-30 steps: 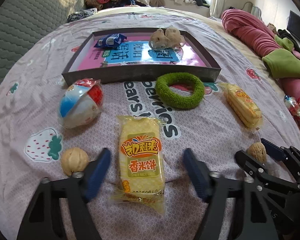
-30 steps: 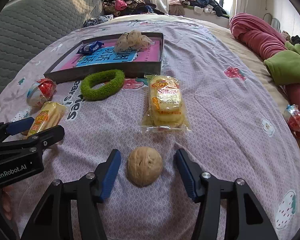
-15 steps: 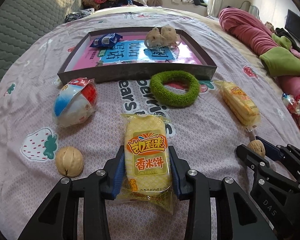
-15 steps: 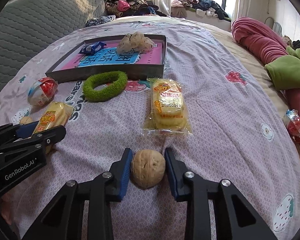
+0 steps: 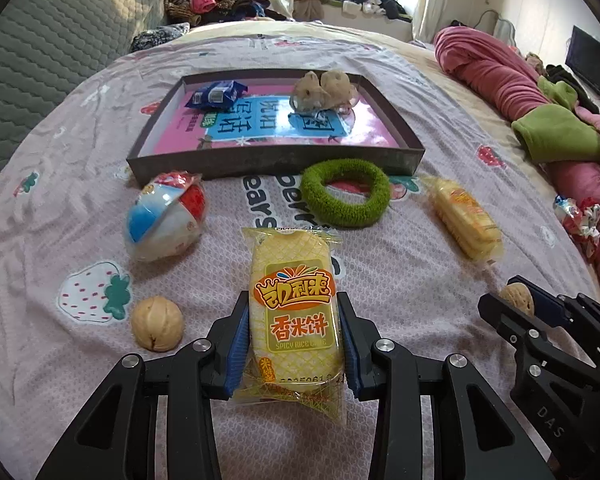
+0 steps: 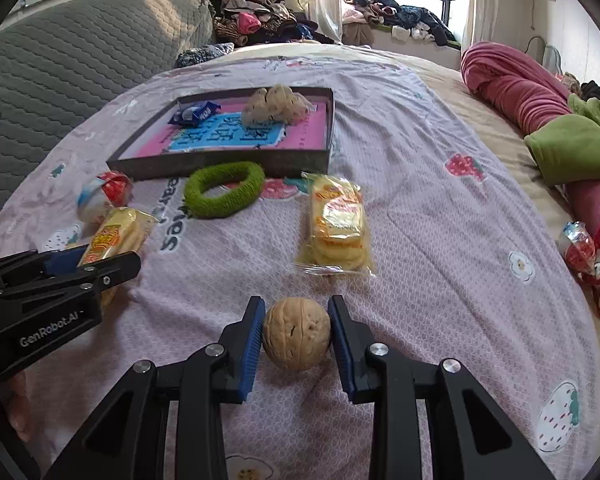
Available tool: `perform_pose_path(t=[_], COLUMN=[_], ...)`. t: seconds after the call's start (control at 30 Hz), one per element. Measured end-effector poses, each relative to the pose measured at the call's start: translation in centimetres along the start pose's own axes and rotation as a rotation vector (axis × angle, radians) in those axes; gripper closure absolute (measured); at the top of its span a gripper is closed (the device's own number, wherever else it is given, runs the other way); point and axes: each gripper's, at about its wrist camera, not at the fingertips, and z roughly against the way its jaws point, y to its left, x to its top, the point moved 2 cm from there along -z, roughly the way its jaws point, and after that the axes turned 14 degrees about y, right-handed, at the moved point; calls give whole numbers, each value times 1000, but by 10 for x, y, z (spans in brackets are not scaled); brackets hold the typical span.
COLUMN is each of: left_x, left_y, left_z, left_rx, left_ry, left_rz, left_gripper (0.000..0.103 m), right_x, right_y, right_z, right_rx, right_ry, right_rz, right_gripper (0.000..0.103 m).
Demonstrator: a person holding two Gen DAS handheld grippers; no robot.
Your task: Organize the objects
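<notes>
Bedsheet (image 5: 400,264), pink with strawberry prints, lies under both grippers. Left gripper (image 5: 294,344) pinches the rice cracker packet (image 5: 292,312); right gripper (image 6: 296,332) clamps a walnut (image 6: 296,333). Beyond them sits a dark tray (image 5: 276,164), then piled clothes (image 6: 260,20) by the window.

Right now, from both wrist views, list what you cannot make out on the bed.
- Right tool, left wrist view: mostly cut off by the frame edge; its walnut shows only partly behind a finger.
- Rice cracker pack, right wrist view: lower end hidden by the left tool.
- Small blue packet in the tray: print too small to read.
- Book under the beige lump: title partly covered.
</notes>
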Motion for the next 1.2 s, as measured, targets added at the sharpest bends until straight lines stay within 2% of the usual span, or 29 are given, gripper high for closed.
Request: perform_pose_path(t=[0.7, 1.2], left_x=[24, 52], left_y=[14, 37], left_z=[56, 69], left_rx=[20, 27], left_ry=[-93, -136], left_rz=[-7, 15], left_gripper=[62, 62], right_x=[37, 81], right_y=[18, 35], right_z=[49, 66], right_rx=[8, 9], right_ry=[-97, -164], right_rz=[38, 62], right_gripper=[70, 70])
